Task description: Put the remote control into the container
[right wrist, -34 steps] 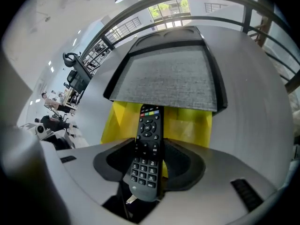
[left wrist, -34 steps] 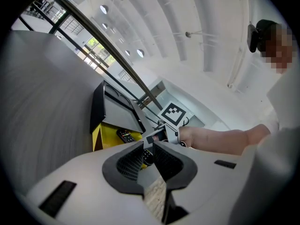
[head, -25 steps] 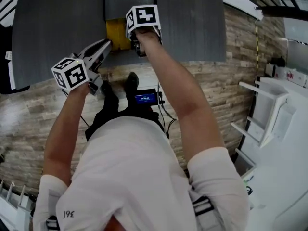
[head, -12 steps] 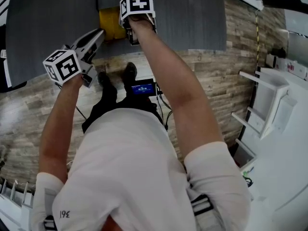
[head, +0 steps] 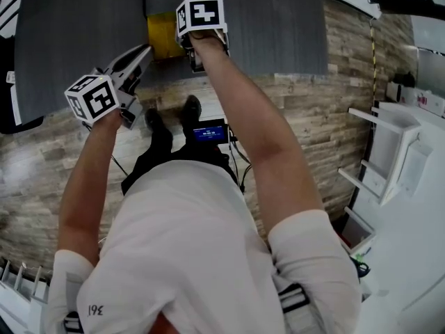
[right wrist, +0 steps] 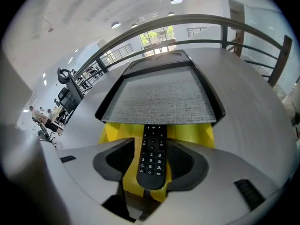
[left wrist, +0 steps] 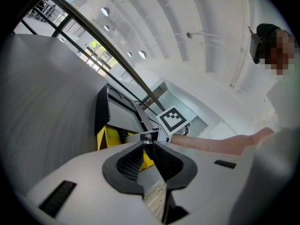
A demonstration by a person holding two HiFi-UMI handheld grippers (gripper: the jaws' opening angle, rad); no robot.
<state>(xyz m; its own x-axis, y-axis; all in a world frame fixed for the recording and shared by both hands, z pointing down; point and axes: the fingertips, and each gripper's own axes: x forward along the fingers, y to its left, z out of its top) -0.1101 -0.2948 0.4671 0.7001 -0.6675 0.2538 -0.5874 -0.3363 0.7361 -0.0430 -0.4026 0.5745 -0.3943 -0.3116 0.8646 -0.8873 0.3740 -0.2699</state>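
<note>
little had moved since half a second before: in the head view the right gripper (right wrist: 152, 146) and the left gripper (head: 144, 51) sat almost where they had been, both shifted only a touch against the frame, about as much as the table (head: 76, 40) behind them. that read as a pause at the table's near edge rather than progress, so the remote was probably no nearer to being dropped. the right gripper was reached out just beside the yellow container (head: 160, 37), which stood at that edge. the left one hung lower and to the left, angled up toward the same spot, over the plank floor (head: 313, 110).

the left gripper view showed its jaws closed tip to tip with nothing between them. past them were the container's yellow side, the dark-rimmed tray (left wrist: 119, 114) above it, and the other gripper's marker cube (left wrist: 171, 121).

the right gripper view showed its jaws clamped on the sides of the remote (right wrist: 152, 156), buttons up, its far end pointing at the tray's near rim. the remote lay over the container's yellow part but was held in the jaws, not resting inside. the grey tray seemed to cover the rest of the container, so the way in could not be made out. by my judgement the placing was not yet done.
</note>
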